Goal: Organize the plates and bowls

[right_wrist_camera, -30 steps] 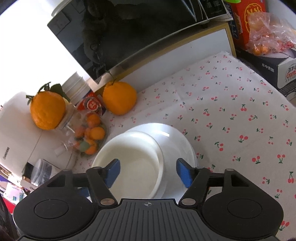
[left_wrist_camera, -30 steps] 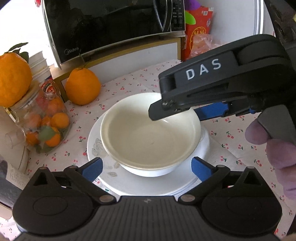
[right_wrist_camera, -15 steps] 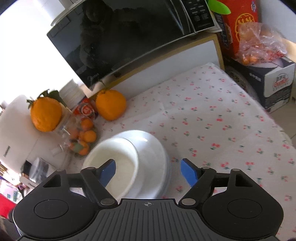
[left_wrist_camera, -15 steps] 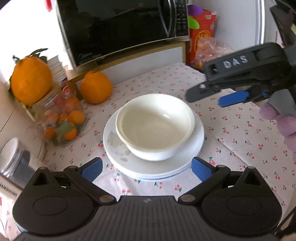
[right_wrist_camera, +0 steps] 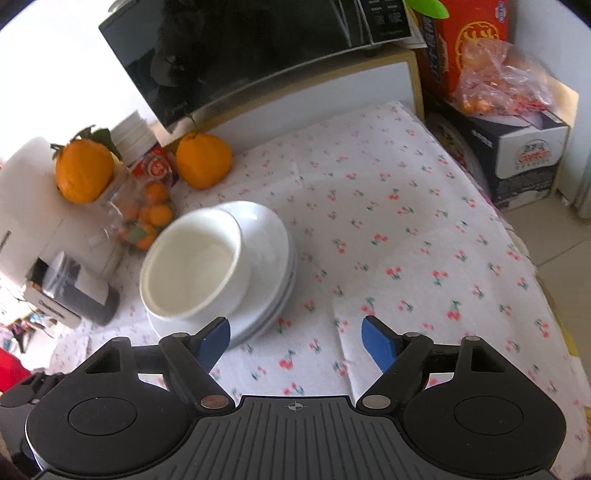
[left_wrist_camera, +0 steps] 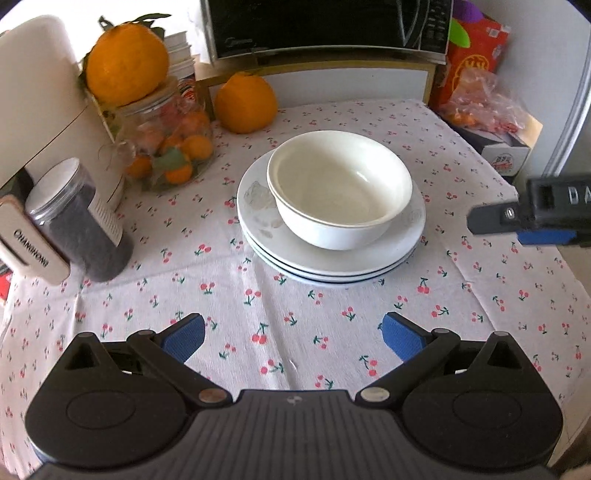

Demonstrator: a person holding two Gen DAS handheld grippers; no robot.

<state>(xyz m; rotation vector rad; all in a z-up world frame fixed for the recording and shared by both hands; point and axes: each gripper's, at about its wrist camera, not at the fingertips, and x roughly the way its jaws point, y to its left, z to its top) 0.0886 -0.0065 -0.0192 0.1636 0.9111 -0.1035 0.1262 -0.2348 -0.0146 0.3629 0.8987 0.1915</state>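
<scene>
A white bowl (left_wrist_camera: 340, 188) stands upright on a stack of white plates (left_wrist_camera: 406, 243) in the middle of the cherry-print tablecloth. My left gripper (left_wrist_camera: 291, 338) is open and empty, well back from the stack over bare cloth. My right gripper (right_wrist_camera: 295, 341) is open and empty, right of the bowl (right_wrist_camera: 192, 266) and plates (right_wrist_camera: 269, 243) and apart from them. The right gripper's finger also shows at the right edge of the left wrist view (left_wrist_camera: 532, 218).
A jar of small oranges (left_wrist_camera: 166, 144) with a big orange on top, a loose orange (left_wrist_camera: 245, 101), a dark canister (left_wrist_camera: 81, 229) and a white appliance (left_wrist_camera: 33, 96) stand left of the stack. A microwave (left_wrist_camera: 325, 26) is behind. Boxes and a bag of fruit (left_wrist_camera: 484, 99) are at the right.
Both grippers have pulled back from the bowl and plates. The right gripper has moved off to the right, away from the bowl's rim. The bowl stays on the plates.
</scene>
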